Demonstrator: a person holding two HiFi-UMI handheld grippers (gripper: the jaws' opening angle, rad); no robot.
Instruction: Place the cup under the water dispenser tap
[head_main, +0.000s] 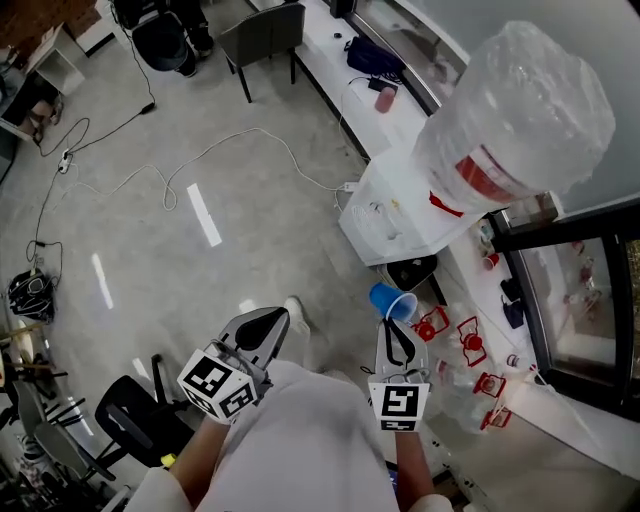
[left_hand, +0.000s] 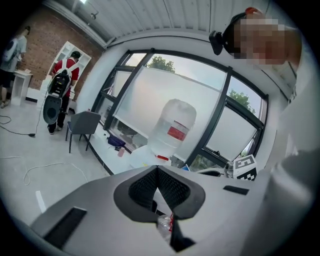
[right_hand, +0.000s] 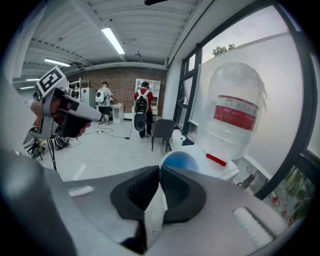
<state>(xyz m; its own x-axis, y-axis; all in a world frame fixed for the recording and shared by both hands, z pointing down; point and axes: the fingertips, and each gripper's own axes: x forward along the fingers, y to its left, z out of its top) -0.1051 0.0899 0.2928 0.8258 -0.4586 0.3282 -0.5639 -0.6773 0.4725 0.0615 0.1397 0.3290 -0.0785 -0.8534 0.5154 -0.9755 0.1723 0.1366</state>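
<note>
The blue cup (head_main: 390, 300), white inside, hangs tilted, its rim pinched in the right gripper (head_main: 399, 322), just near of the white water dispenser (head_main: 395, 215).

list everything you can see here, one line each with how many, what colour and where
water dispenser: one, white, beside the counter
bottle: one, clear with a red label, on the water dispenser
cup: one, blue, in front of the water dispenser
chair: one, grey, at the counter
bag: one, dark blue, on the counter
cables: several, white and black, on the floor
people: two, far end of the room
left claw: one, grey, shut, empty
right claw: one, grey, shut on the cup's rim
</note>
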